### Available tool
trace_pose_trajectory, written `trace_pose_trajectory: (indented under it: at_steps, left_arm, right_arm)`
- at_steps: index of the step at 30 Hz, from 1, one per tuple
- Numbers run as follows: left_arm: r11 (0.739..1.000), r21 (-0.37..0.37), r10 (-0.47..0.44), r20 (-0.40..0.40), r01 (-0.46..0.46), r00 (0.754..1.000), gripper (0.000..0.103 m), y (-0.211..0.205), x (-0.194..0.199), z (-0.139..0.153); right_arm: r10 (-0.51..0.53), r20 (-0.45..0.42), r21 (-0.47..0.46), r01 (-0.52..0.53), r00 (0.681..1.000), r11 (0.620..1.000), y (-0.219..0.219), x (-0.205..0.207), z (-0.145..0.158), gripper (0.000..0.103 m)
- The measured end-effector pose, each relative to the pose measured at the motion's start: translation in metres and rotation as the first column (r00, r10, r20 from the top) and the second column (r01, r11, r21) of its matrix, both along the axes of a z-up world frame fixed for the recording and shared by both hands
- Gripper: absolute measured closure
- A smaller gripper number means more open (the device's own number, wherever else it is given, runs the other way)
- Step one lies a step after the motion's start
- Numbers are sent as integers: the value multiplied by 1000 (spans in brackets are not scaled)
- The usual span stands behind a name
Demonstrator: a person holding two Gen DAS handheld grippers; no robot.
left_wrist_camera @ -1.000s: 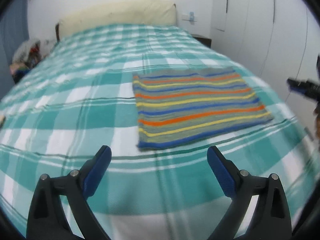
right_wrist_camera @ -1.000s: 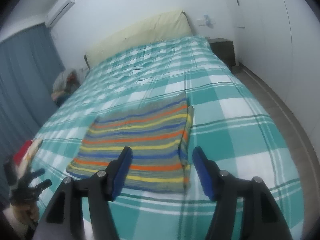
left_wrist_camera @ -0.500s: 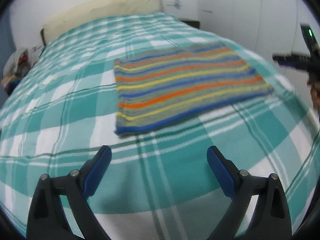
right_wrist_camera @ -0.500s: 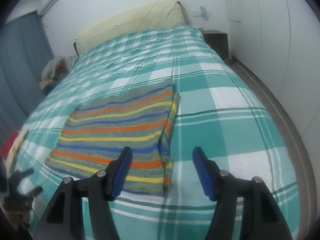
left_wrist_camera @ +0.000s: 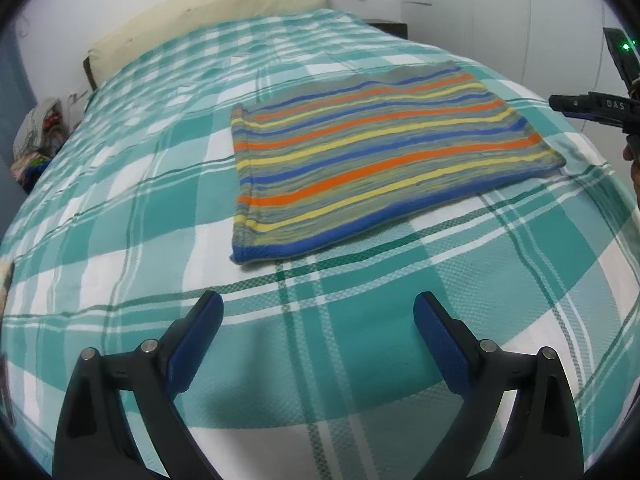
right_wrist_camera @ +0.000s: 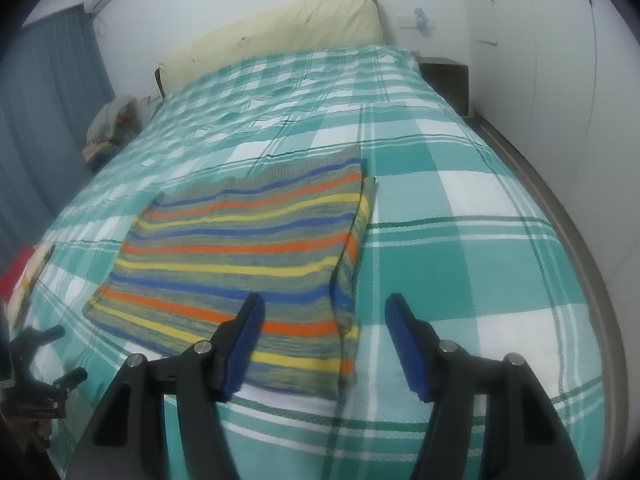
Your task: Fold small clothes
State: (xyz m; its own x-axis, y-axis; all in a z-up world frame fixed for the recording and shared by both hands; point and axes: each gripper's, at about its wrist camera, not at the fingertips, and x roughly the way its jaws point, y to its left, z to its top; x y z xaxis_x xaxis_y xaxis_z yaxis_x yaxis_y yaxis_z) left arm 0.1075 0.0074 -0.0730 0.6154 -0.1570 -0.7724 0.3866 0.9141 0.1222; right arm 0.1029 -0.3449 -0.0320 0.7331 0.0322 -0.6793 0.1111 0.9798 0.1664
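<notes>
A striped garment (left_wrist_camera: 380,160) in blue, orange, yellow and grey lies flat as a folded rectangle on the green-and-white plaid bedspread (left_wrist_camera: 120,208). My left gripper (left_wrist_camera: 318,312) hovers open over the bedspread, short of the garment's near blue hem, nothing between its blue pads. In the right wrist view the same garment (right_wrist_camera: 240,256) lies with its folded right edge toward me. My right gripper (right_wrist_camera: 324,312) stands open above that near right corner, its left finger (right_wrist_camera: 244,336) over the cloth, not pinching it. The right gripper's body (left_wrist_camera: 592,108) shows at the left view's right edge.
A cream headboard (right_wrist_camera: 276,36) stands at the far end of the bed. White wardrobe doors (right_wrist_camera: 560,60) and a dark nightstand (right_wrist_camera: 444,76) line the right side. A pile of clothes (right_wrist_camera: 108,124) and blue curtains (right_wrist_camera: 40,100) are at the left.
Both grippers have sunk and come closer to the garment, which looks larger in both views. The left view has swung so the garment sits more to the centre. The jaws have kept their width.
</notes>
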Motion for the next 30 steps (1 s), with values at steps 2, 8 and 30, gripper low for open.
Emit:
trace_pose_trajectory:
  at_steps: [2, 8, 30]
  left_arm:
    - [1000, 3, 5, -4, -5, 1000, 6, 1, 1, 0]
    - [1000, -1, 2, -1, -2, 1000, 6, 2, 0, 2]
    - [883, -23, -469, 35, 469, 883, 81, -289, 47, -27]
  right_arm:
    - [-1, -3, 12, 1, 1000, 1000, 0, 1, -2, 41]
    - [-9, -6, 90, 9, 1000, 996, -9, 4, -7, 41]
    - [205, -197, 547, -66, 959, 834, -104, 179, -64, 73]
